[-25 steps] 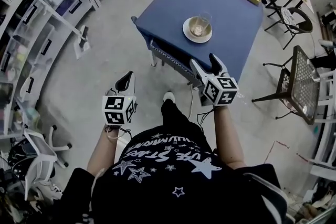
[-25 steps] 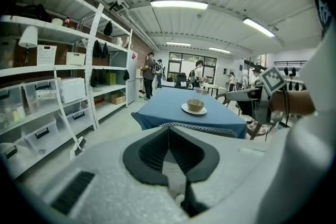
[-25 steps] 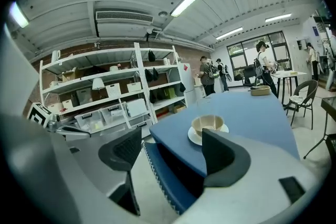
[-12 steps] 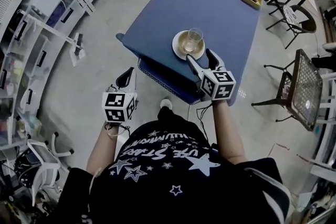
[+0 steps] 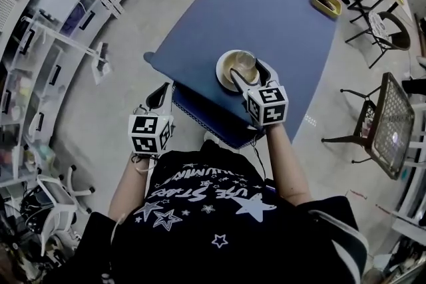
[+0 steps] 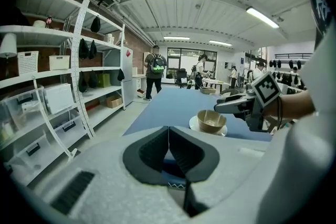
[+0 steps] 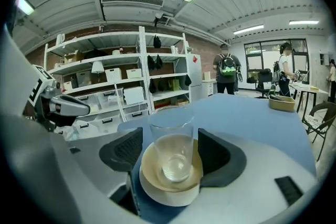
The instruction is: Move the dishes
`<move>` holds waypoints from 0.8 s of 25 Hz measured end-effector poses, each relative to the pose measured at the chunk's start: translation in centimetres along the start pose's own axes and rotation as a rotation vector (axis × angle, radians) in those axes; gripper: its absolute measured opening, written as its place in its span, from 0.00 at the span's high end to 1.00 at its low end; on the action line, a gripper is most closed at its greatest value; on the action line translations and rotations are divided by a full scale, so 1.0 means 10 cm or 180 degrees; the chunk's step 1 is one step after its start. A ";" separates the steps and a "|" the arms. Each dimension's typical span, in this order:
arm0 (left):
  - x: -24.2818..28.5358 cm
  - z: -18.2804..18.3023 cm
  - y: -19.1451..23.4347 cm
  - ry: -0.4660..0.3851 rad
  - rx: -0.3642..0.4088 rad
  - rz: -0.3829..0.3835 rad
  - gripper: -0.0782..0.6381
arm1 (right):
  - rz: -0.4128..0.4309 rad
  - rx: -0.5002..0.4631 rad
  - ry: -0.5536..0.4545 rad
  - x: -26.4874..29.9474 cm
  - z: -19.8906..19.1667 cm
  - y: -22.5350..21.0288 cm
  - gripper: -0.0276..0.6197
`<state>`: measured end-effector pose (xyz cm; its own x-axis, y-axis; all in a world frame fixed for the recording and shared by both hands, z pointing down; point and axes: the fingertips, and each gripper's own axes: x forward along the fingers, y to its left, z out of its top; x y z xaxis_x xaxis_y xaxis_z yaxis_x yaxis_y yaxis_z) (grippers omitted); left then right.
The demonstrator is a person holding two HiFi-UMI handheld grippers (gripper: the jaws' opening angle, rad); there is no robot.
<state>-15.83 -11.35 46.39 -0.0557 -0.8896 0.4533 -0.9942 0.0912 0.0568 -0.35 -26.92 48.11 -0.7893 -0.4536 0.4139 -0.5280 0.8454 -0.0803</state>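
On my far left the shelves (image 5: 40,43) run along the wall. My left gripper (image 5: 158,95) hangs over the floor, just off the near left corner of the blue tabletop (image 5: 266,10). In the left gripper view its (image 6: 168,139) dark pads meet edge to edge with nothing between them, so it is fully closed and empty. Moving right, the dishes sit near the tabletop's near edge: a white plate (image 5: 224,78) carries a tan bowl (image 5: 232,61), and a clear glass (image 5: 245,61) stands upright in the bowl. My right gripper (image 5: 250,74) reaches over that stack from the near side. The right gripper view shows its (image 7: 170,150) jaws spread wide, one pad on each side of the glass (image 7: 171,134), with a gap showing between each pad and the glass wall, so it grips nothing. From there the bowl (image 7: 148,169) and plate (image 7: 168,198) lie below and between the pads. The left gripper view catches the same bowl (image 6: 211,119) with the right gripper beside it. Further right, a yellow tray (image 5: 326,1) rests at the tabletop's far corner, well apart from the dishes. A mesh chair (image 5: 386,123) stands on the floor at the far right.
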 end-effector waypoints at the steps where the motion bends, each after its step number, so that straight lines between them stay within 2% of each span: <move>1: 0.01 0.00 0.00 0.0010 -0.0002 0.0003 0.86 | 0.0016 -0.0023 0.0017 0.04 -0.01 0.00 0.45; 5: 0.04 -0.03 0.06 0.0073 -0.0020 -0.0018 0.86 | 0.0012 -0.0072 0.0057 0.19 0.00 0.03 0.44; 8: 0.09 -0.05 0.14 0.0121 -0.0019 -0.0081 0.86 | -0.0119 -0.0124 0.0085 0.26 0.02 0.04 0.52; 10: 0.17 -0.07 0.17 0.0154 -0.0018 -0.0169 0.86 | -0.0187 -0.0130 0.0089 0.26 0.02 0.04 0.52; 15: 0.53 0.00 0.22 0.0234 0.0120 -0.0510 0.86 | -0.0255 -0.0075 0.0101 0.34 0.04 0.09 0.52; 20: 0.95 0.28 0.14 0.0205 0.0411 -0.0980 0.86 | -0.0549 0.0170 0.0135 0.32 0.04 0.00 0.52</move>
<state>-18.02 -20.90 48.26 0.2506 -0.8361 0.4880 -0.9672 -0.2383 0.0883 -3.07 -28.48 49.06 -0.6723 -0.5772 0.4636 -0.6711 0.7395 -0.0526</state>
